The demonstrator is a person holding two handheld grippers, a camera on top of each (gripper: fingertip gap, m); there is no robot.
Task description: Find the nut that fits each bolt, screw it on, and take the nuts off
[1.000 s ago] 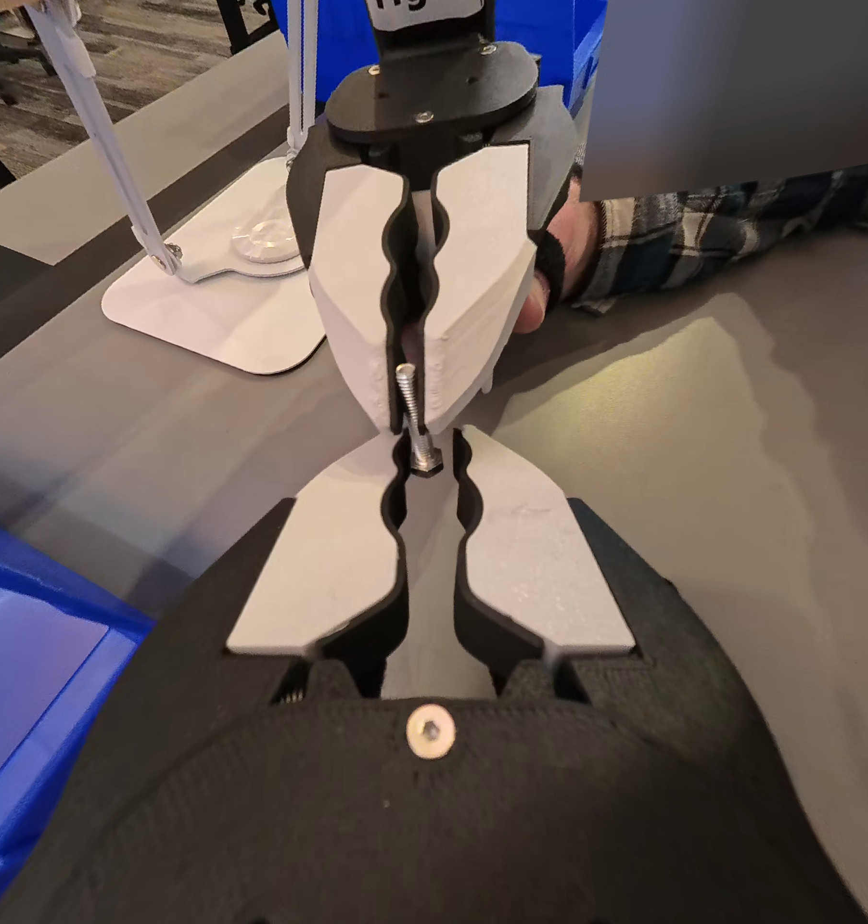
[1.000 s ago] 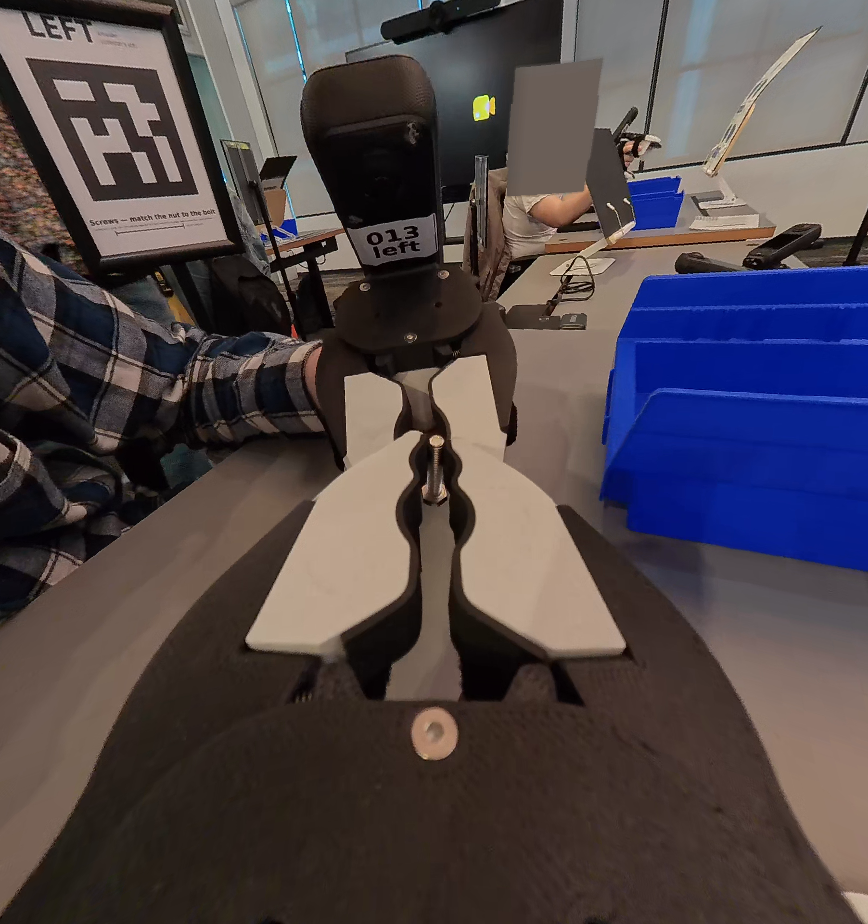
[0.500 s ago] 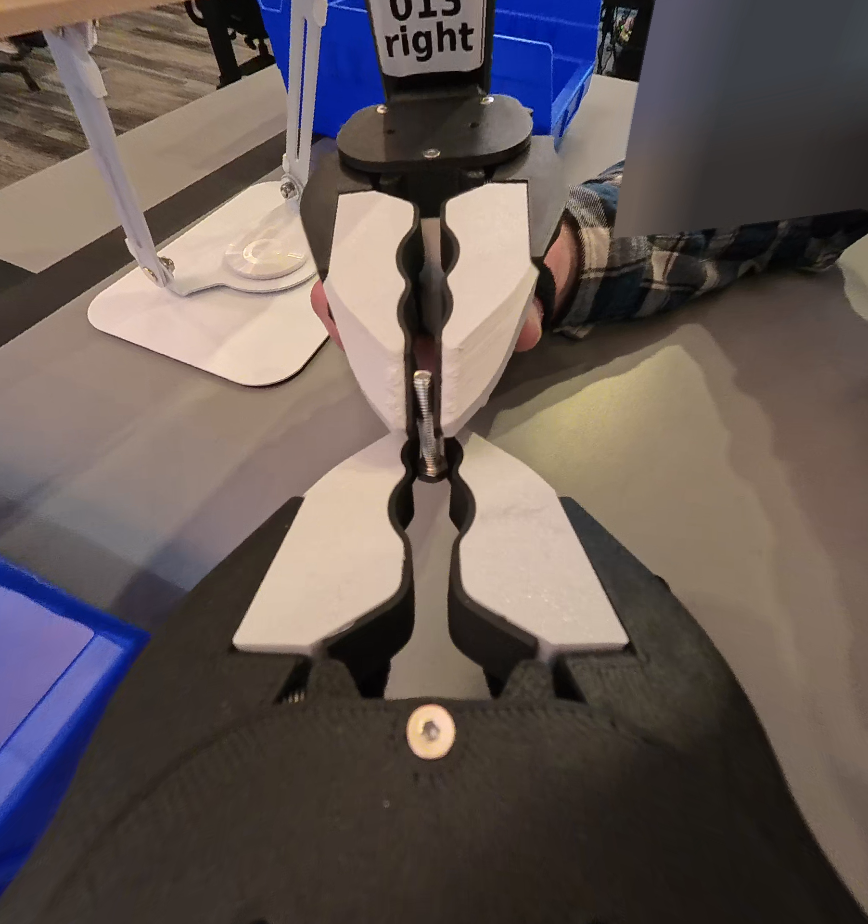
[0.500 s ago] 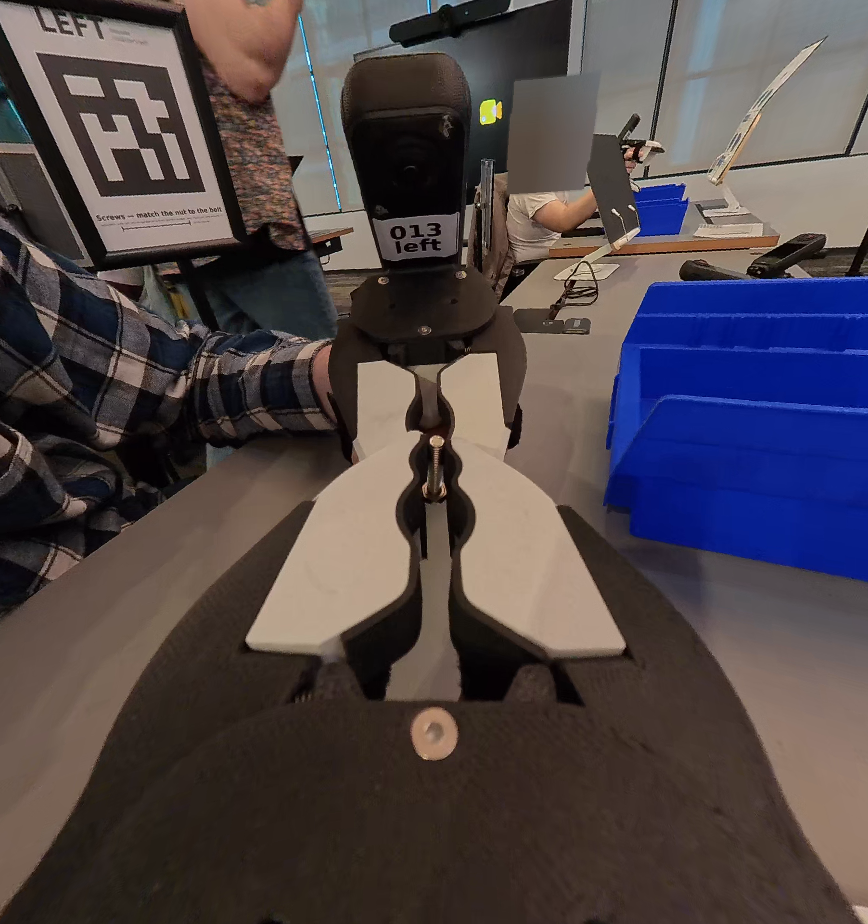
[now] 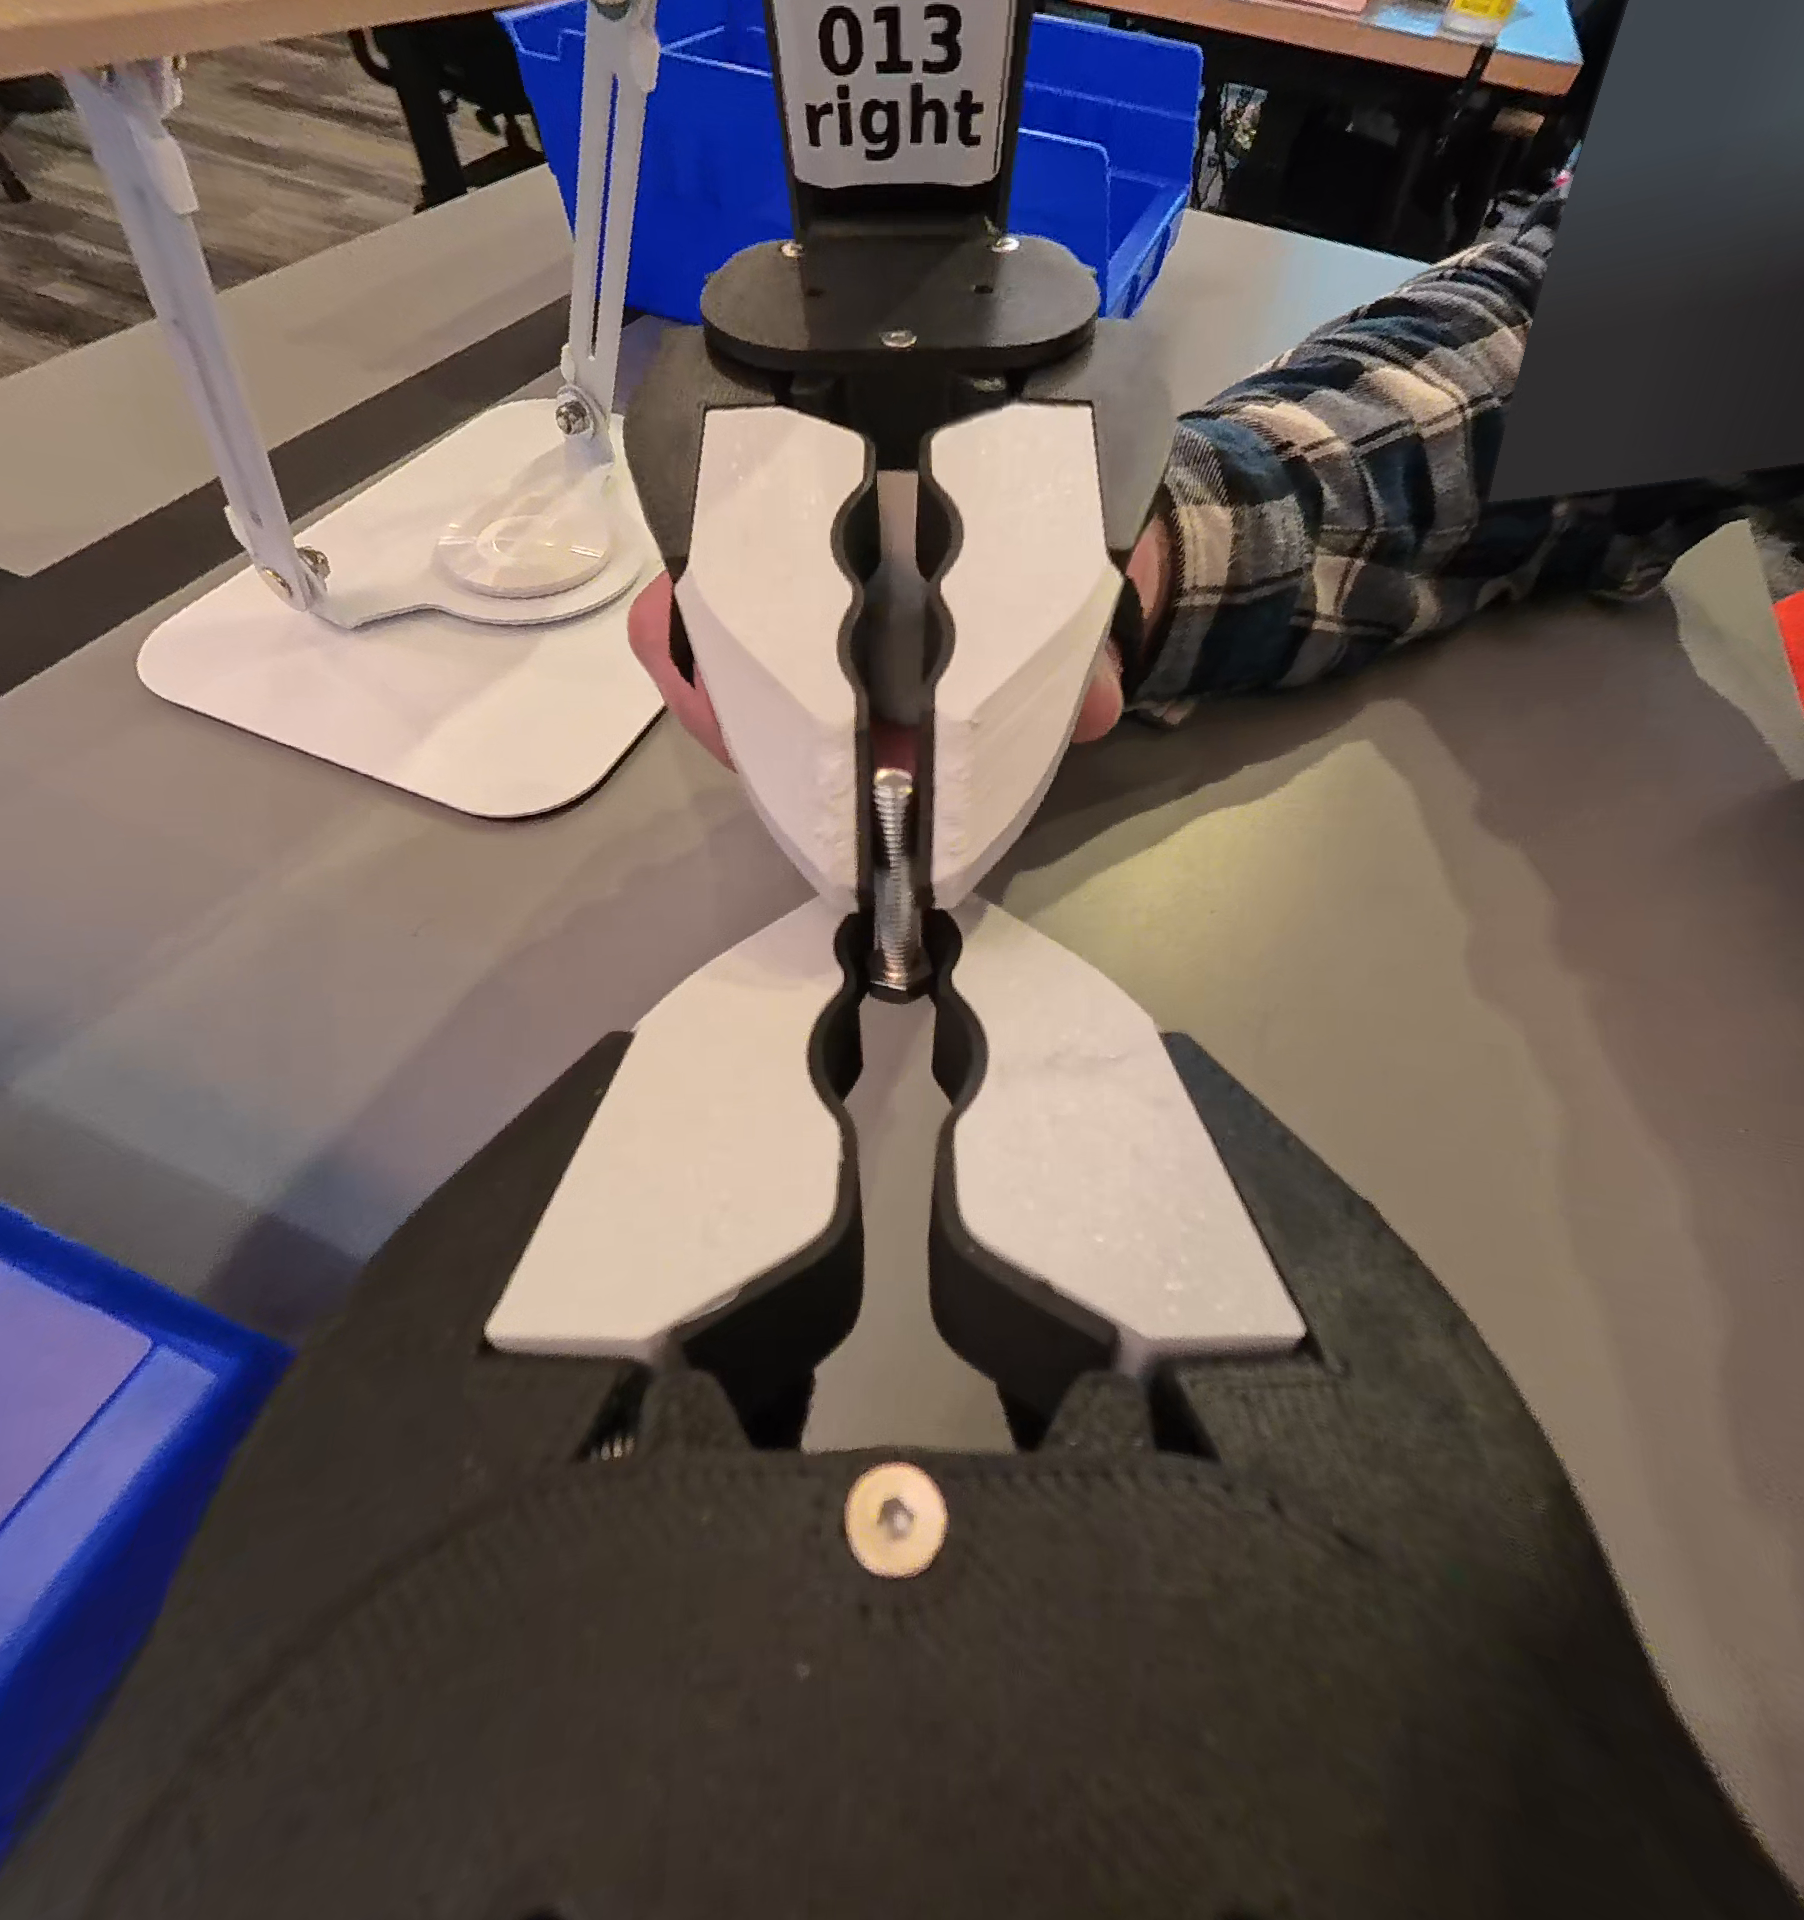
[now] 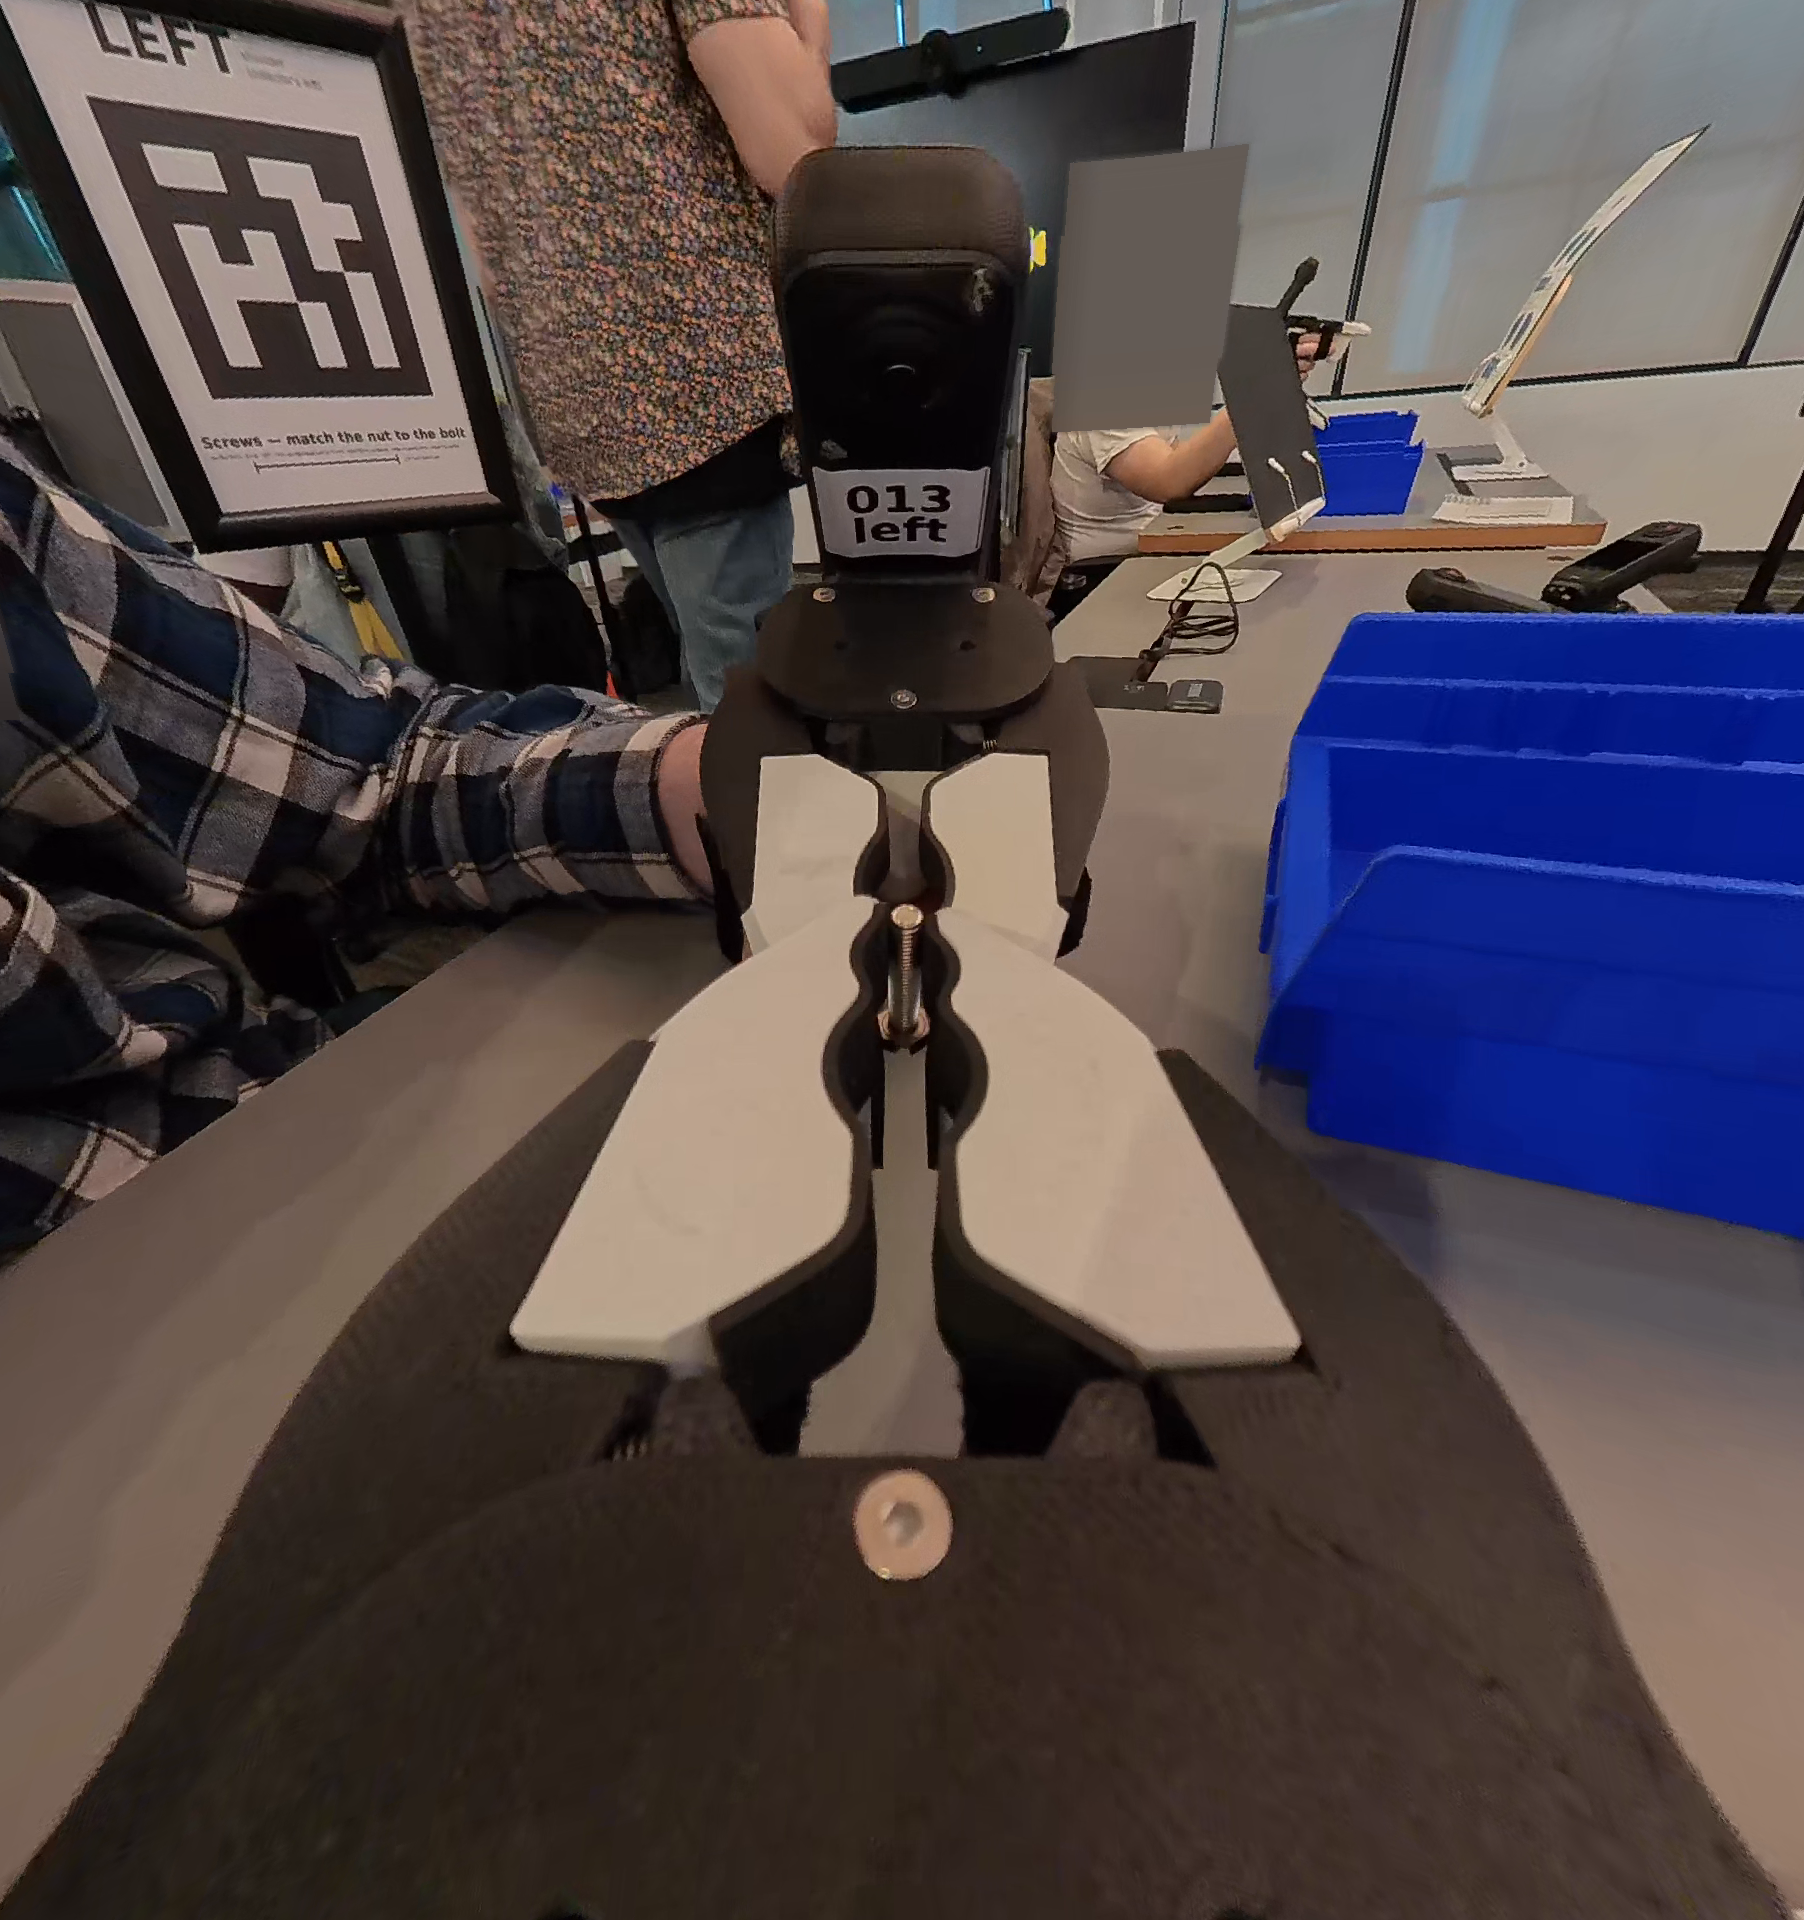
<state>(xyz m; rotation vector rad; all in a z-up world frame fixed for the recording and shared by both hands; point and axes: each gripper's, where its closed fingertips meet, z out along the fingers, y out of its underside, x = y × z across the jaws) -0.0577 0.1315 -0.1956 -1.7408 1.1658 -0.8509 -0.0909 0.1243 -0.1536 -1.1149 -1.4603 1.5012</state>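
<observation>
since a second ago my left gripper [image 5: 893, 961] has narrowed around the hex end of the bolt [image 5: 893, 862] and the 2 tools have drawn closer, tip to tip. my right gripper [image 6: 903, 997] has not changed its hold.

right now my right fingers [image 6: 773, 1060] are clamped on the threaded shank of the bolt, which lies along the slot between them. my left fingers [image 5: 742, 1049] are closed on the small hex piece at its near end; i take it for the nut [image 5: 893, 982], though i cannot rule out the bolt's head. i judge this split is deliberate: 1 tool pins the shank so it cannot spin, the other grips the hex so a twist of my wrist turns it along the thread. holding both above the table [image 5: 1397, 987] keeps room to rotate.

the table is plain grey and matte. a white stand base [image 5: 389, 665] sits on it to one side, blue bins [image 6: 1604, 914] on the other. behind are a framed marker sign [image 6: 254, 260], a standing person [image 6: 628, 260], and more desks by large windows.
</observation>
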